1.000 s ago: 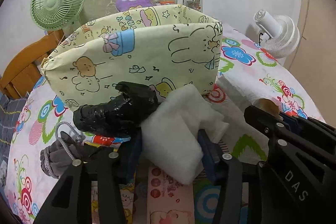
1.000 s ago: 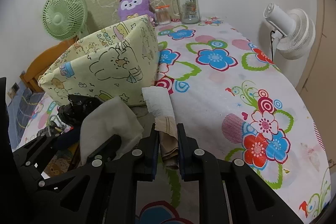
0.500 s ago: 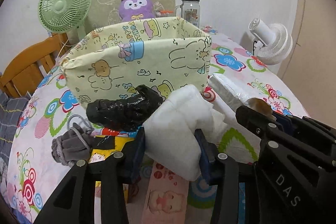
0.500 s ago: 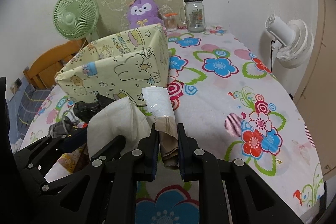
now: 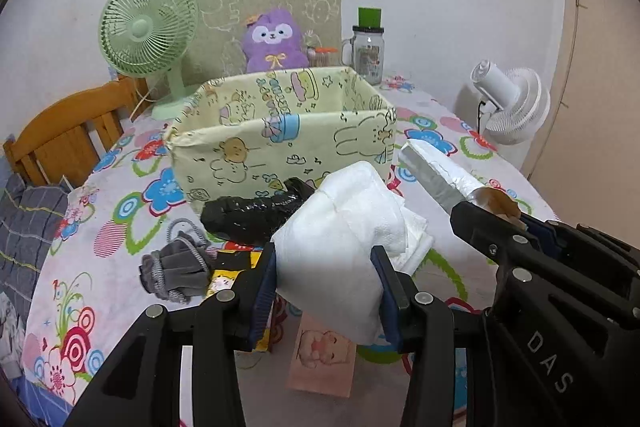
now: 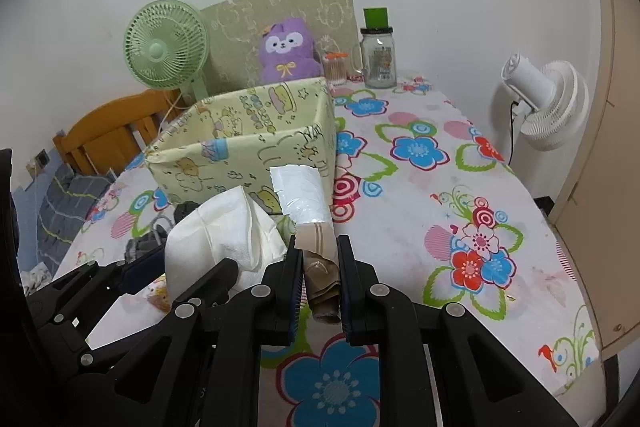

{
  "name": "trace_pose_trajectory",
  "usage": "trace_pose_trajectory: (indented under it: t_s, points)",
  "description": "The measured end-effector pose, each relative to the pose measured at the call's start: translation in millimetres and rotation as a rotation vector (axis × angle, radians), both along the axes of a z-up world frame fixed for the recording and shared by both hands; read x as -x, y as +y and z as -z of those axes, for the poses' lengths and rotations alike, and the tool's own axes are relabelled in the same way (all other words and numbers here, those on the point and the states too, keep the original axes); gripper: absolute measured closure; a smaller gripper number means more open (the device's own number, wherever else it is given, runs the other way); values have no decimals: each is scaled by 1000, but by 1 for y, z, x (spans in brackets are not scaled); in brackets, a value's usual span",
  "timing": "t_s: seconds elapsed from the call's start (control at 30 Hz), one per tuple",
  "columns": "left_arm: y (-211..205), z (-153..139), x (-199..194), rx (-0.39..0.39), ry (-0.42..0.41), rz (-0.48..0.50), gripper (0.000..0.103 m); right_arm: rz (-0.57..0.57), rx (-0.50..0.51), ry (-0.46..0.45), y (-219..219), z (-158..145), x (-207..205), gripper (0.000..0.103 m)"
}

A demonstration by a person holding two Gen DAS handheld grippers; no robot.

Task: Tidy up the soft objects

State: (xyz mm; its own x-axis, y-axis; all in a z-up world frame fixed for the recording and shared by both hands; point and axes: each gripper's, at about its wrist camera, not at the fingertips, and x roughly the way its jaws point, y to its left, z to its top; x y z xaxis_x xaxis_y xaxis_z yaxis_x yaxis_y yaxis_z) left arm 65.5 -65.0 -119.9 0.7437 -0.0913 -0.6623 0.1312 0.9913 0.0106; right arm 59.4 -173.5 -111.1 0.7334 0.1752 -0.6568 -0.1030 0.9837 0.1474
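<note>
My left gripper (image 5: 326,281) has its jaws clamped on a white folded cloth (image 5: 344,231), which I hold above the counter (image 5: 120,211) in front of the yellow cartoon-print fabric box (image 5: 280,139). My right gripper (image 6: 320,279) has its jaws pressed together on the brown end of a plastic-wrapped white roll (image 6: 302,193) that points toward the box's near right corner. Below the cloth, on the floral covering, a black wrapped bundle (image 5: 252,215) lies against the box's front wall, with a grey knitted piece (image 5: 176,267) just left of it. The box's opening faces up; I cannot see its bottom.
</note>
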Motion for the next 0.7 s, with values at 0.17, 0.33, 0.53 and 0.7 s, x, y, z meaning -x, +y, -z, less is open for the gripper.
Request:
trace_pose_trajectory:
  t_s: [0.17, 0.33, 0.53, 0.7]
  points:
    - [2, -12, 12, 2, -30, 5, 57, -5, 5, -24, 5, -11, 9, 84]
    - [7, -23, 21, 5, -53, -4, 57, -8, 4, -43, 10, -22, 17, 84]
    - [13, -39, 31, 6, -85, -17, 57, -18, 3, -69, 17, -39, 26, 85]
    - [17, -52, 35, 2, -105, -24, 57, -23, 2, -86, 23, -55, 29, 84]
